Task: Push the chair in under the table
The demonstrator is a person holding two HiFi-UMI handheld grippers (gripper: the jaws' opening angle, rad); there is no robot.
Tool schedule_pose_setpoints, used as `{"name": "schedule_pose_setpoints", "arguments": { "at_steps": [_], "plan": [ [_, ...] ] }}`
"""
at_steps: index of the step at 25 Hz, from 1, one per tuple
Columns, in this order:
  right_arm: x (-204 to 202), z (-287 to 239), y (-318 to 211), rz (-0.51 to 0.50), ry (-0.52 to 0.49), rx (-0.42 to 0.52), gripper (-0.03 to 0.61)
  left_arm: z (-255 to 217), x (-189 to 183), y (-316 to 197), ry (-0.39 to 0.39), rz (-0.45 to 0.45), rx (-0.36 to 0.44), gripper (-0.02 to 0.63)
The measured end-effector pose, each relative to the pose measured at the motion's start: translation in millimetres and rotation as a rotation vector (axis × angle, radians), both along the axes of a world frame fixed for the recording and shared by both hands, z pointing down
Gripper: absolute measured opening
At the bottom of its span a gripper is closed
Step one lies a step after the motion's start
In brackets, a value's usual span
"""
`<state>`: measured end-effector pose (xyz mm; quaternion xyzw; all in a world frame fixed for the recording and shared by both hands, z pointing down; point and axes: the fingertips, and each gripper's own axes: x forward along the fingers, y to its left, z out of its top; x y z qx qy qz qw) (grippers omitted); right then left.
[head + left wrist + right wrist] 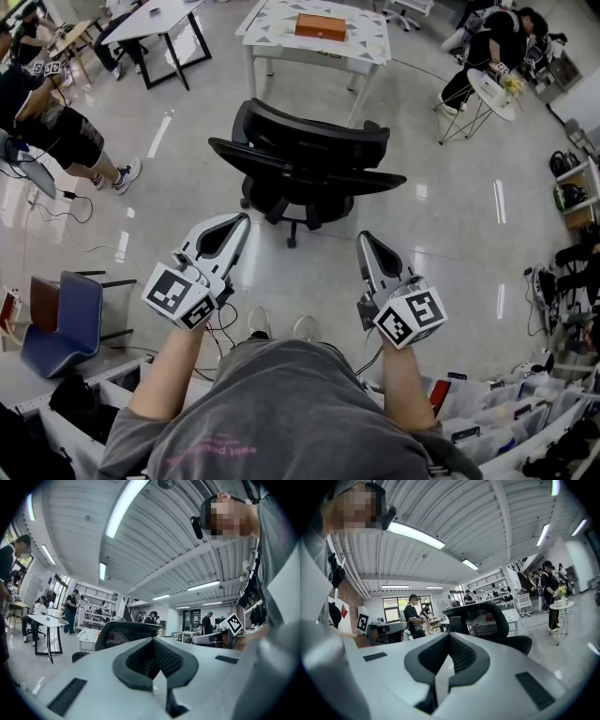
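Note:
A black mesh office chair (305, 159) stands on the floor with its backrest toward me, a little short of a white patterned table (319, 39). The chair's back also rises beyond the jaws in the left gripper view (126, 634) and the right gripper view (480, 618). My left gripper (240, 225) is shut and empty, held level just left of the chair's base. My right gripper (366, 241) is shut and empty too, a short way behind the chair's right side. Neither touches the chair.
An orange box (321, 26) lies on the table. A blue chair (64, 319) stands at the lower left, a small round table (492, 94) with seated people at the upper right, another table (155, 23) at the upper left. Cables (56, 211) trail on the floor.

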<state>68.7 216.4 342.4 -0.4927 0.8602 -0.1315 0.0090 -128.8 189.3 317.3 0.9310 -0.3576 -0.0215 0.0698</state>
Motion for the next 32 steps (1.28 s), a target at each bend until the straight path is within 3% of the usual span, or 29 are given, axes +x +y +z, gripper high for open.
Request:
{"name": "schedule_pose_setpoints", "arguments": {
  "at_steps": [14, 25, 32],
  "plan": [
    [6.7, -1.8, -1.6, 0.025, 0.005, 0.009, 0.000, 0.5, 2.0, -1.8, -0.022, -0.007, 0.006, 0.006],
    [9.1, -2.7, -3.4, 0.029, 0.003, 0.007, 0.005, 1.5, 3.4, -3.6, -0.035, -0.009, 0.005, 0.058],
    [8.3, 0.0, -4.6, 0.009, -0.002, -0.002, 0.063, 4.3, 6.4, -6.2, -0.039, -0.008, 0.002, 0.078]
  ]
}}
